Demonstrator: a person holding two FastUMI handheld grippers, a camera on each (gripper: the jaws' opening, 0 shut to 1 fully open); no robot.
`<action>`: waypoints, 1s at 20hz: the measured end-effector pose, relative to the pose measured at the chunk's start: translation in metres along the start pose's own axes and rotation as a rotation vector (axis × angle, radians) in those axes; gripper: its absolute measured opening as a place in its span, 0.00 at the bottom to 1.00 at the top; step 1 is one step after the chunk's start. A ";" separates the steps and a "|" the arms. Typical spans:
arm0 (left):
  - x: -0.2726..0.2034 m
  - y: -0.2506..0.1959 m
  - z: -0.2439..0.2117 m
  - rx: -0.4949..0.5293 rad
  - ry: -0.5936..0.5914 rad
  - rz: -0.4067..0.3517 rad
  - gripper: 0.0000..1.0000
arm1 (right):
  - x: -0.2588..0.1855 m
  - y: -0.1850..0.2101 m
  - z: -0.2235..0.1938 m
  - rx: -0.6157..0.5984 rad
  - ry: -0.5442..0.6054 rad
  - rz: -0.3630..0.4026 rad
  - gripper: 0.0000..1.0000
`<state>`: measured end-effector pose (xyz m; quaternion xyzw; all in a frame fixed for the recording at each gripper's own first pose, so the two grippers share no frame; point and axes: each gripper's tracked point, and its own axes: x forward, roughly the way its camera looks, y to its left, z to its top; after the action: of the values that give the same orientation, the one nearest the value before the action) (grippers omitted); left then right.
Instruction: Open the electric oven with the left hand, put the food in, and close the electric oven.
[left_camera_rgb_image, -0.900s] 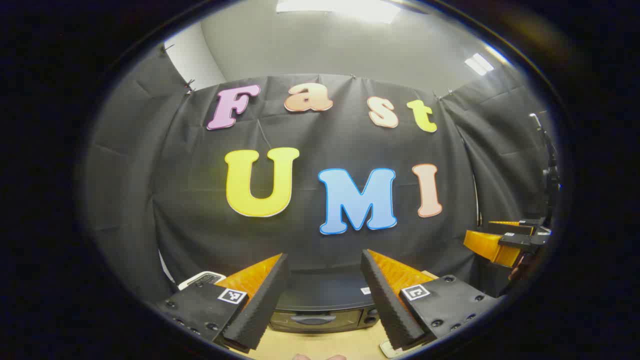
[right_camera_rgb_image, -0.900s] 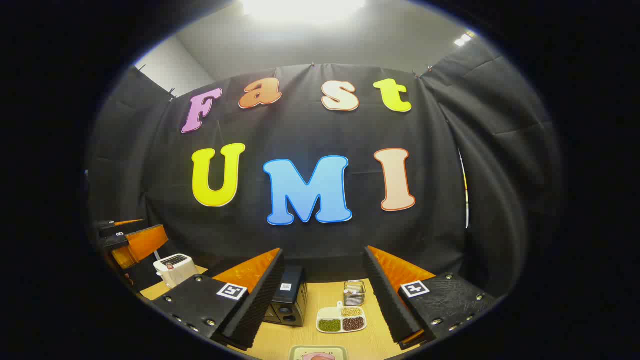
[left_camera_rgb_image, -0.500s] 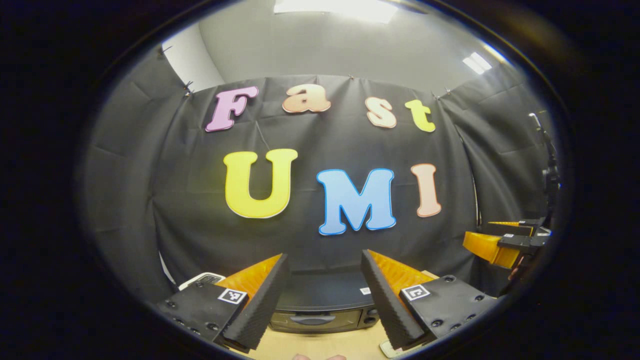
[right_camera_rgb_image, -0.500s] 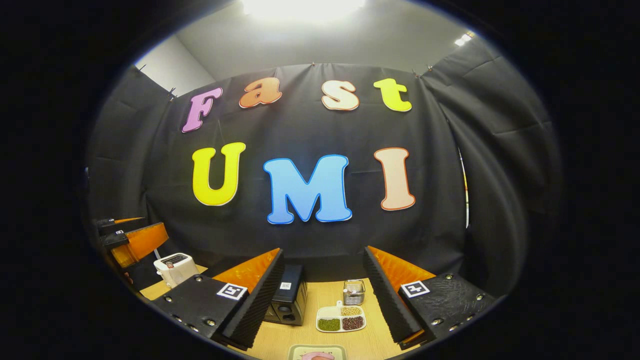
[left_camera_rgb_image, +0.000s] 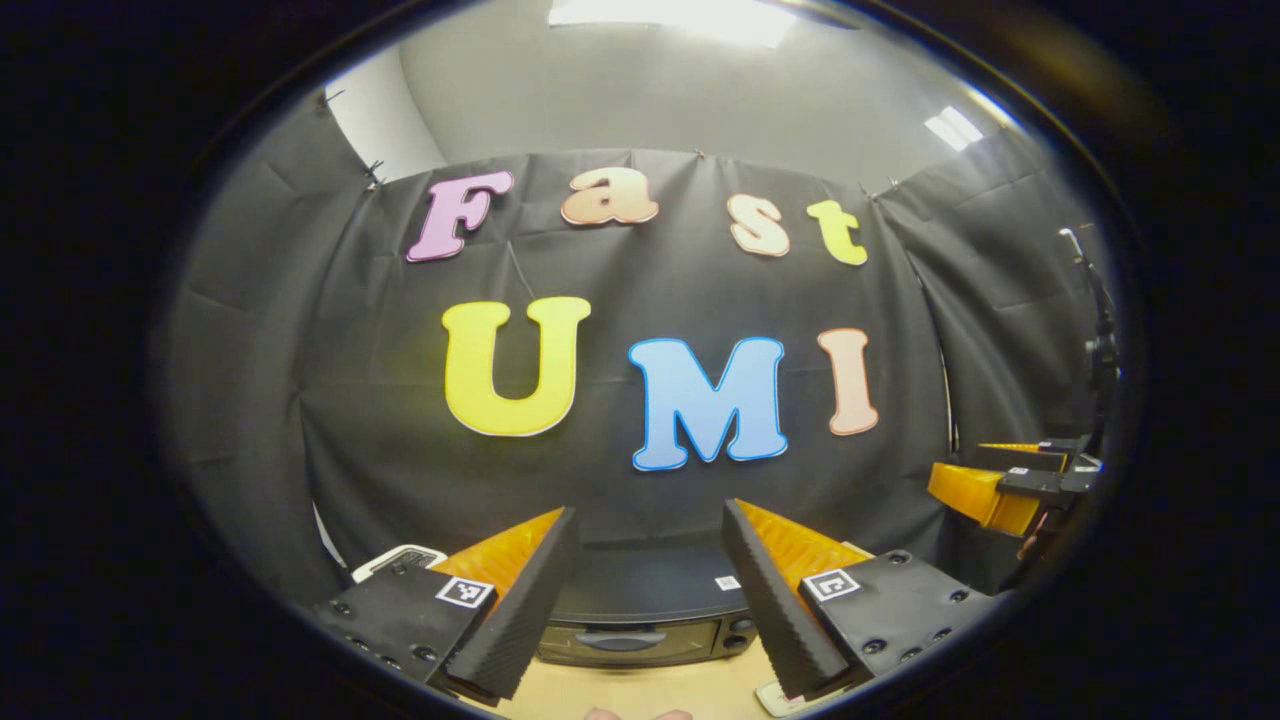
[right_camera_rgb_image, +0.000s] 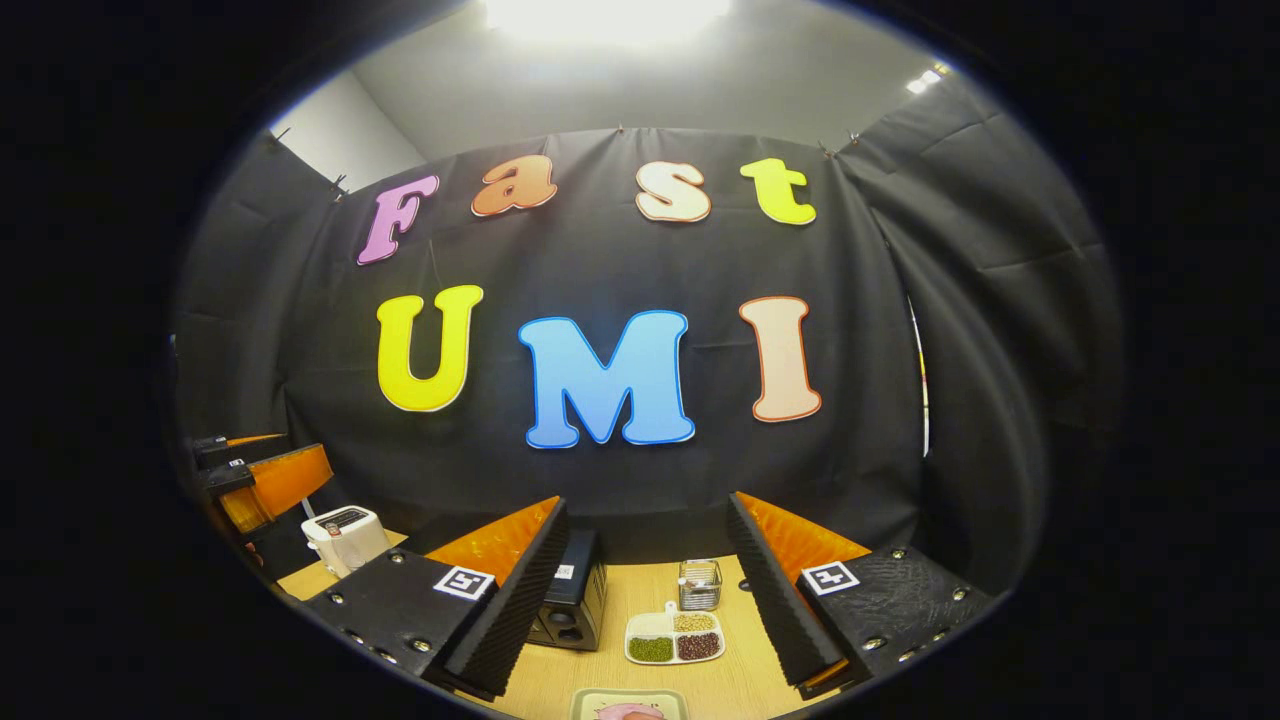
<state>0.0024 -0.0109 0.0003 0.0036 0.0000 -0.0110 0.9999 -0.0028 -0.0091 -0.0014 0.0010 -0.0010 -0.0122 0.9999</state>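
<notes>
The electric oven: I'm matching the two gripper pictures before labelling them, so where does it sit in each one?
Left gripper view: the electric oven sits bottom centre, front facing the camera, between the left gripper fingers.
Right gripper view: it sits lower left of centre, seen end-on, partly behind the right gripper finger.
Shared landmark: the white toaster, left of the oven in both views.

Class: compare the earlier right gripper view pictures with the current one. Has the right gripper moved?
Yes, slightly. Between the right gripper's open jaws, the divided dish and the oven have drifted left, so the gripper has turned slightly rightward.
</notes>
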 end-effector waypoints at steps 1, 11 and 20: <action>-0.001 0.001 -0.001 0.000 0.001 0.001 0.97 | 0.001 0.000 0.000 -0.001 -0.001 0.000 0.96; 0.012 0.003 -0.035 -0.014 0.072 0.010 0.97 | 0.003 0.005 -0.005 -0.004 0.015 0.012 0.96; 0.075 0.005 -0.140 -0.029 0.253 0.000 1.00 | -0.003 -0.012 -0.023 -0.043 0.062 -0.024 0.96</action>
<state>0.0774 -0.0063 -0.1394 -0.0096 0.1265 -0.0105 0.9919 -0.0065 -0.0209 -0.0243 -0.0202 0.0305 -0.0245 0.9990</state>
